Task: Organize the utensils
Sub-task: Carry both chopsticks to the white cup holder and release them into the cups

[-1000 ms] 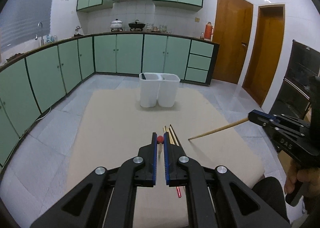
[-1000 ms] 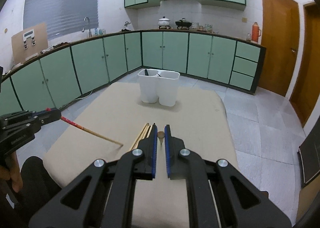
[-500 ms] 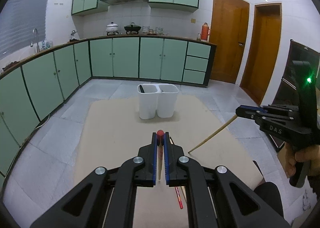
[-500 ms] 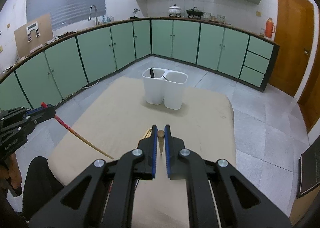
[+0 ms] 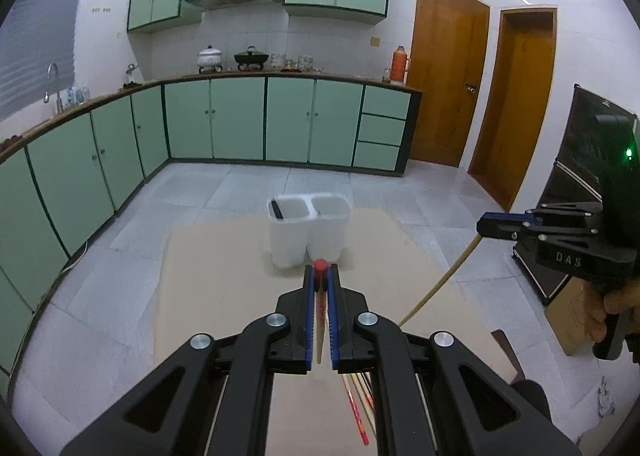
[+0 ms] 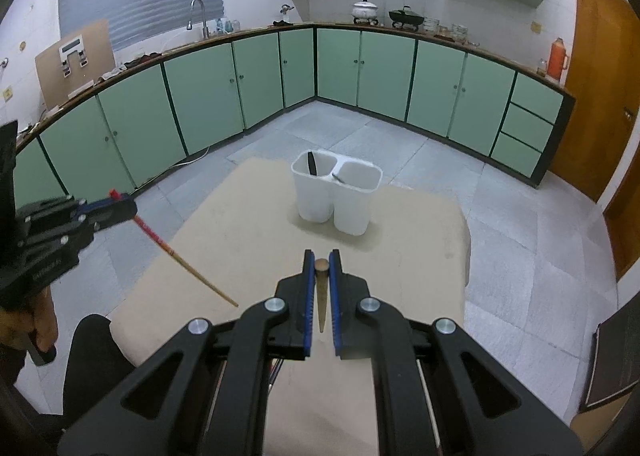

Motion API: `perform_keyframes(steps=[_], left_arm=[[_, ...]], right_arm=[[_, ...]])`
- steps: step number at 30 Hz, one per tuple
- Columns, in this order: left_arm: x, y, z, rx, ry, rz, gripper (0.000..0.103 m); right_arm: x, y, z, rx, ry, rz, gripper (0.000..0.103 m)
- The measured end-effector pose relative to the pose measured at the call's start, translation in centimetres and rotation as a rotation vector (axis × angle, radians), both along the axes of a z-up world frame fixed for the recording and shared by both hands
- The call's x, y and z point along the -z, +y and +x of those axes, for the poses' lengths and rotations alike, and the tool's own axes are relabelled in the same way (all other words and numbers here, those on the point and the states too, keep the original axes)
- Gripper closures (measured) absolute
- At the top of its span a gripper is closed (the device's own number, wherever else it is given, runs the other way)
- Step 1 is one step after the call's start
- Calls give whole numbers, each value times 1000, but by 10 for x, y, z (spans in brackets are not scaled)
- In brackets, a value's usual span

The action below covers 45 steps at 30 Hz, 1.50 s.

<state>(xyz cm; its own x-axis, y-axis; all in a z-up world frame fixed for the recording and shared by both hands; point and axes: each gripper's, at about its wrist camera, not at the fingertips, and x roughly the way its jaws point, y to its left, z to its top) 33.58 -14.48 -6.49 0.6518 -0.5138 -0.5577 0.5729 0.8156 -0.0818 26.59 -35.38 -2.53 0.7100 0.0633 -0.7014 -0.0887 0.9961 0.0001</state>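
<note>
Above the tan tabletop [image 6: 248, 224], both tools hold a chopstick each.
Left tool [image 5: 319, 276] is clamped on the red-tipped chopstick [image 5: 319, 288], right tool [image 6: 321, 261] on the plain wooden chopstick [image 6: 321, 288]; the white two-compartment holder [image 6: 336, 192] stands beyond them.

Red-tipped chopstick [image 5: 320, 298] and plain wooden chopstick [image 6: 321, 298] held aloft; white twin-compartment holder [image 6: 335, 192] upright on mat.

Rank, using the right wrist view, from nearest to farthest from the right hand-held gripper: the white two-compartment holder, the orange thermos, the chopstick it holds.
1. Plain chopstick, clamped in the right hand-held gripper.
2. White holder, ahead on the mat.
3. Orange thermos, far right on the counter.
</note>
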Motion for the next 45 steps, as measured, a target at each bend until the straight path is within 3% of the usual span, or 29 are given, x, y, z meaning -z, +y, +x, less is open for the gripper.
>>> perform_keyframes(steps=[12,18,23,32,36,37,40,42,45], left_arm=[[-76,-33,76,-4,-136,-37,97],[-84,-63,125,-25,-204,-42,97],[-61,-83,169,-47,-188,-47,97],[30,-97,226,-67,-38,-34,97],[36,-92,231,-68,-27,-26,96],[35,-91,231,-75,-33,-22,93],[23,-81,224,-89,-73,-24,64],[11,-72,217,-104,-111,-21,59],[-2,-59,206,-107,-123,-29,59]], right_arm=[[-77,-15,81,20,-74,-23,97],[-95,-33,138,64,-106,-1,97],[-71,-45,188,99,-87,-8,97],[9,-75,234,146,20,63,97],[30,-76,236,139,52,76,95],[31,-77,233,144,42,81,93],[27,-79,222,156,10,86,77],[20,-81,211,158,-14,97,76],[9,-80,190,154,-50,109,76]])
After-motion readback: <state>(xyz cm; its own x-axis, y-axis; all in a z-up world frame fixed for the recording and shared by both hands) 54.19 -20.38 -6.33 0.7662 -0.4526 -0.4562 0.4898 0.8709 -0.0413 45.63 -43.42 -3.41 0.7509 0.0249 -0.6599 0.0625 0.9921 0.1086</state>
